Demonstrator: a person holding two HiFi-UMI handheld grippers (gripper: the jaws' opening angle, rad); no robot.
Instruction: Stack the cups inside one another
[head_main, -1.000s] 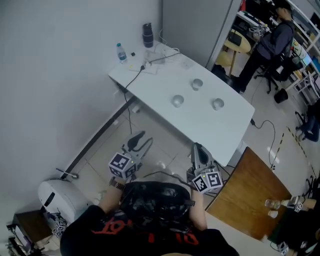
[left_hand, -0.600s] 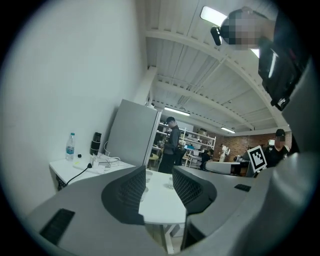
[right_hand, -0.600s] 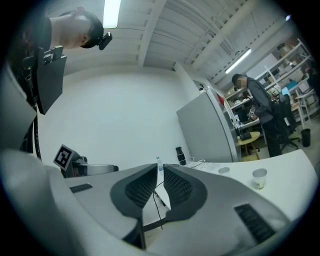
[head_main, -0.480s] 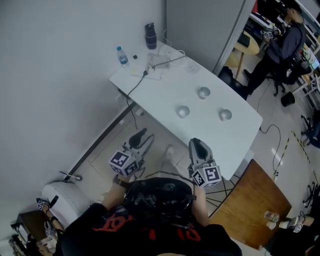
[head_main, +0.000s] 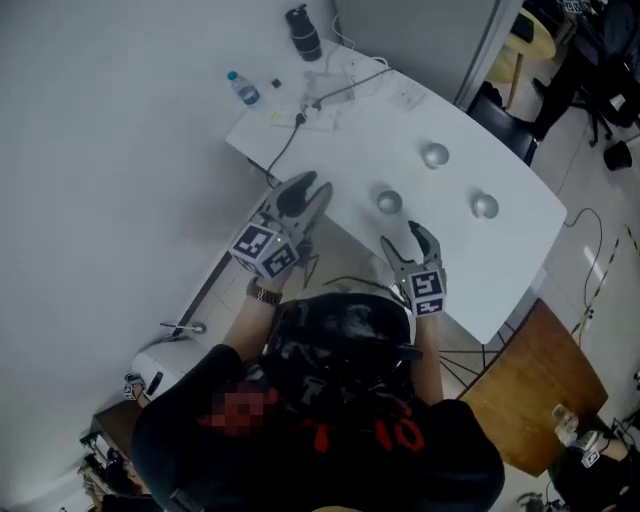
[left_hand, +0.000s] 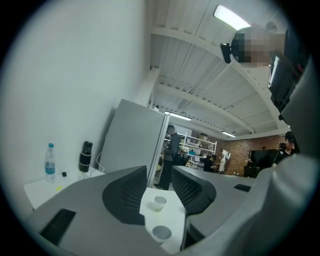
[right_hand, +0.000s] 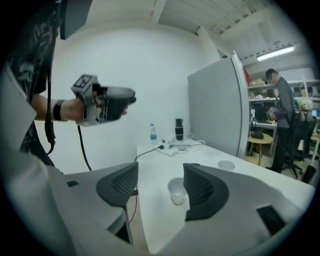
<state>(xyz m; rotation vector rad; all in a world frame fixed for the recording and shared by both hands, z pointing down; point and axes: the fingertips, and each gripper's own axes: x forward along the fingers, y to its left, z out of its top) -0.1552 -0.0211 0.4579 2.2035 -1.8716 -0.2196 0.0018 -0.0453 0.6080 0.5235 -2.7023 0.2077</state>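
Observation:
Three small clear cups stand apart on the white table (head_main: 350, 150): a near cup (head_main: 388, 202), a far cup (head_main: 434, 155) and a right cup (head_main: 485, 207). My left gripper (head_main: 305, 195) is open over the table's left edge, left of the near cup; two cups (left_hand: 159, 203) (left_hand: 161, 233) show through its gap. My right gripper (head_main: 408, 240) is at the front edge, just short of the near cup (right_hand: 176, 191). Its jaws have just been opening; the cup lies ahead of them, untouched. The left gripper (right_hand: 107, 102) shows in the right gripper view.
A water bottle (head_main: 243, 88), a dark flask (head_main: 303, 33) and cables (head_main: 330, 95) sit at the table's far end. A wooden table (head_main: 540, 380) stands to the right. A person (right_hand: 280, 115) stands by a chair in the background.
Both grippers have moved forward from over the floor to the table's near edges. The right jaws have gone from shut to open. The table now looks closer.

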